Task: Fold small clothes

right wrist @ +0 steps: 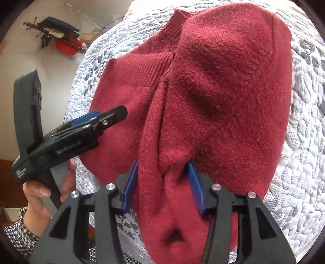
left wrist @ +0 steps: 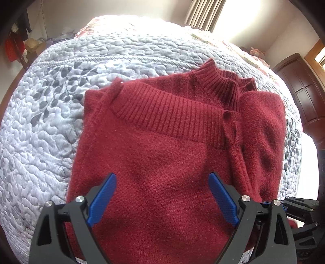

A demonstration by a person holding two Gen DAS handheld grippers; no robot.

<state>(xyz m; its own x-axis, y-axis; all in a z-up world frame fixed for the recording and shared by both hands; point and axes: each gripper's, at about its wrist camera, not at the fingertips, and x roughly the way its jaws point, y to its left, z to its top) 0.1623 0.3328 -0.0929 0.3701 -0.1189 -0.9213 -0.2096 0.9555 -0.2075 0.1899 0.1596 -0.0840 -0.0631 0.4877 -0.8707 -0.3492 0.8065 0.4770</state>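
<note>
A dark red knit sweater (left wrist: pixel 162 142) lies partly folded on the quilted bedspread (left wrist: pixel 50 126), its ribbed collar (left wrist: pixel 219 83) toward the far side. My left gripper (left wrist: pixel 162 176) hovers over the sweater's near body, open, with nothing between its blue pads (left wrist: pixel 105 195). In the right wrist view the same sweater (right wrist: pixel 223 81) fills the frame. There my right gripper (right wrist: pixel 163 172) is shut on a thick bunched fold of it, which rises toward the camera. The left gripper (right wrist: pixel 101 119) shows side-on at the left, held by a hand (right wrist: pixel 38 195).
The grey-white quilt (right wrist: pixel 300 162) with a leaf print covers the whole bed. A dark wooden wardrobe (left wrist: pixel 300 91) stands beyond the bed's right side. Curtains (left wrist: pixel 203 14) hang at the bright window. Clothes hang on a rack (right wrist: pixel 61 40) by the wall.
</note>
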